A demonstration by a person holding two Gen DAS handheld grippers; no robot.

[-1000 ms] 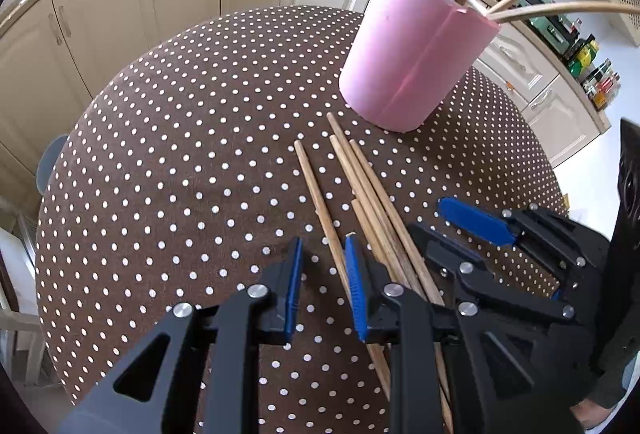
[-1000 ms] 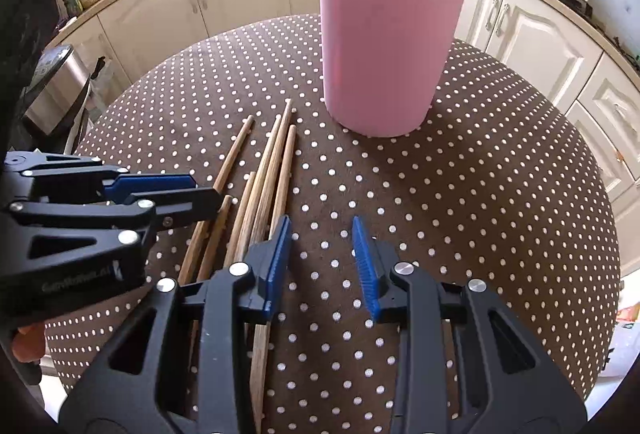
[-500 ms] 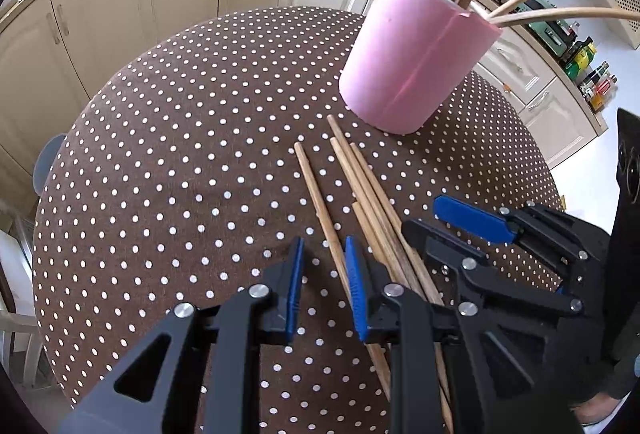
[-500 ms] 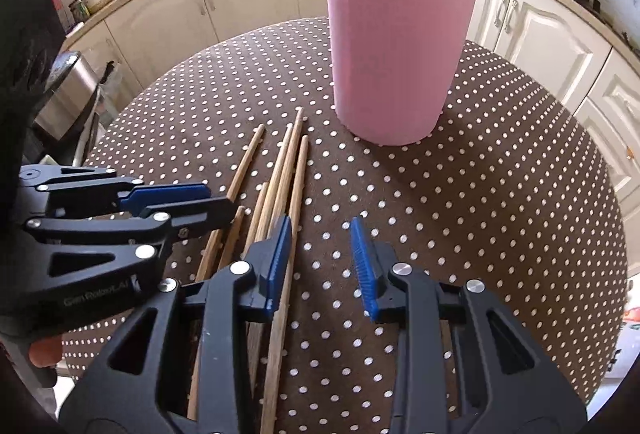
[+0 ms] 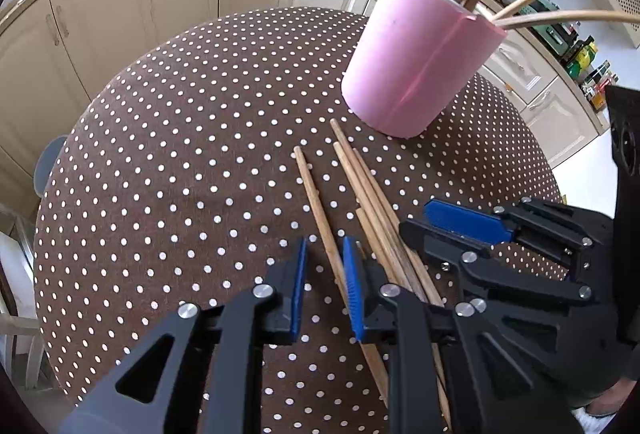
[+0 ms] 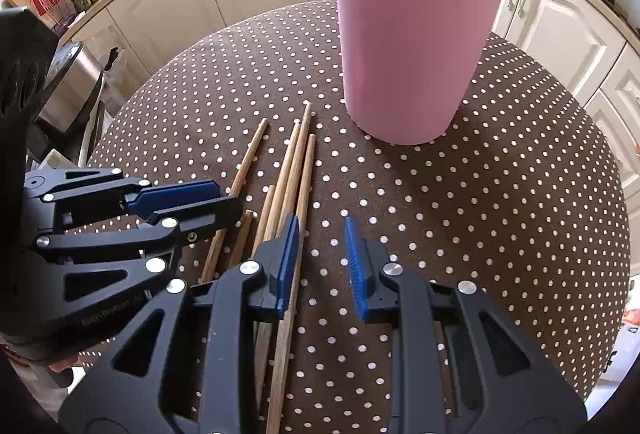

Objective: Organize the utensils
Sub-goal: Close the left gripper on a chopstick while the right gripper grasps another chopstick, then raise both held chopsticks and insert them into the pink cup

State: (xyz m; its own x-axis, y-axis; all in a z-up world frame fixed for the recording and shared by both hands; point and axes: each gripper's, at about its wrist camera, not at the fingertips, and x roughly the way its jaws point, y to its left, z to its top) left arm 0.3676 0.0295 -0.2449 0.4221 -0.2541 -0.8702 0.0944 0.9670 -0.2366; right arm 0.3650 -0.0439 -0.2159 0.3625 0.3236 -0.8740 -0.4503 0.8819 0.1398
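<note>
My left tool (image 5: pixel 325 270) is closing around the outermost chopstick (image 5: pixel 316 202) on the worktop (image 5: pixel 180 154), not yet gripping; my right tool (image 6: pixel 320 254), also closing, holds nothing beside the bundle.

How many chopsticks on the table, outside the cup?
6. One chopstick lies alone, between the left gripper's closing jaws. Five chopsticks lie bunched beside it, before the cup; the outermost runs along one pad of the right gripper's closing jaws. Others may hide beneath.
</note>
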